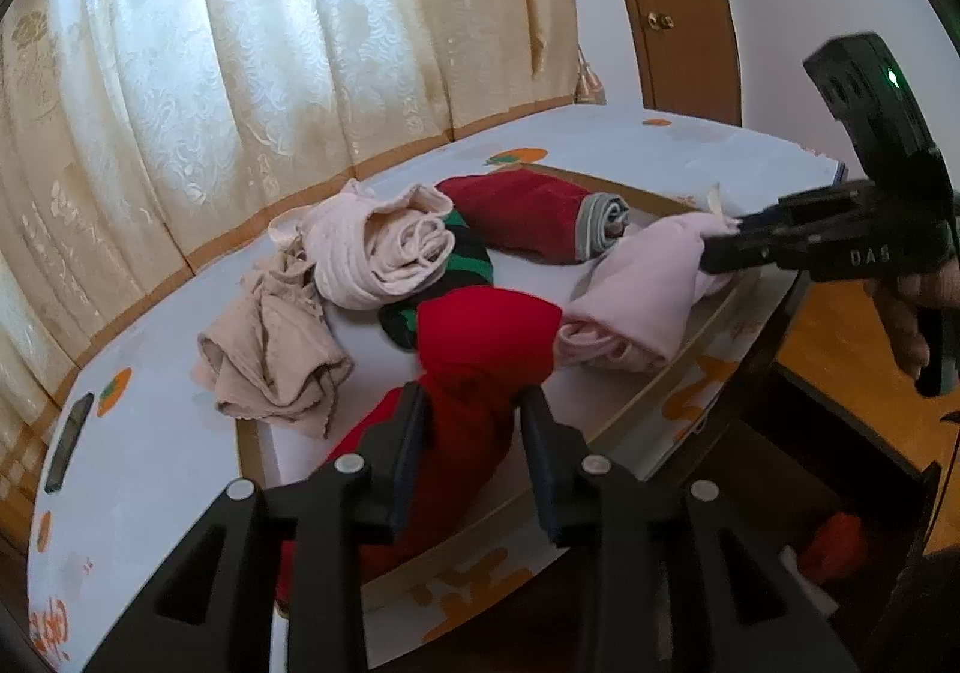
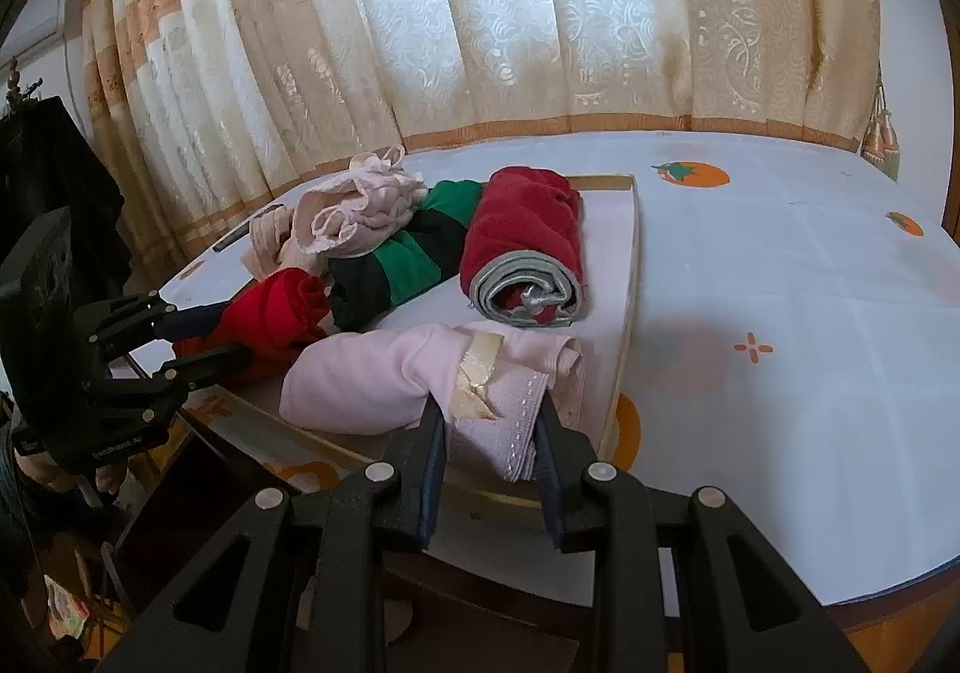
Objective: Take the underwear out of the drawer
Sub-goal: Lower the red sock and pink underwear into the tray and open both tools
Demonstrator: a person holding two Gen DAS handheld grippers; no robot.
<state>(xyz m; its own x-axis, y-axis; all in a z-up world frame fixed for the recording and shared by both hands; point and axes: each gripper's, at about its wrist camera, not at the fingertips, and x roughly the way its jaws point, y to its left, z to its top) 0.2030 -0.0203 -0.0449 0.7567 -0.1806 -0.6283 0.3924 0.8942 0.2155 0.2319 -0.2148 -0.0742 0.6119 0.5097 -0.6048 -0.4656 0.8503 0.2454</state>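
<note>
Bright red underwear (image 1: 486, 337) (image 2: 282, 313) lies on the front of a wood-rimmed white tray (image 1: 708, 325) (image 2: 633, 265). My left gripper (image 1: 474, 421) (image 2: 216, 334) is shut on its near end. Pale pink underwear (image 1: 636, 301) (image 2: 360, 379) with a cream ribbon rests at the tray's right front corner. My right gripper (image 2: 489, 433) (image 1: 720, 247) is shut on its waistband. Low on the right of the left wrist view, the dark drawer (image 1: 840, 469) stands open below the table edge. A red item (image 1: 840, 547) shows inside it.
Also on the tray: a dark red roll with grey waistband (image 2: 528, 235), a green-and-black striped piece (image 2: 414, 259), cream lace underwear (image 2: 360, 205) and a beige piece (image 1: 270, 349). A dark flat device (image 1: 69, 442) lies at the table's left. Curtains (image 2: 480, 12) hang close behind.
</note>
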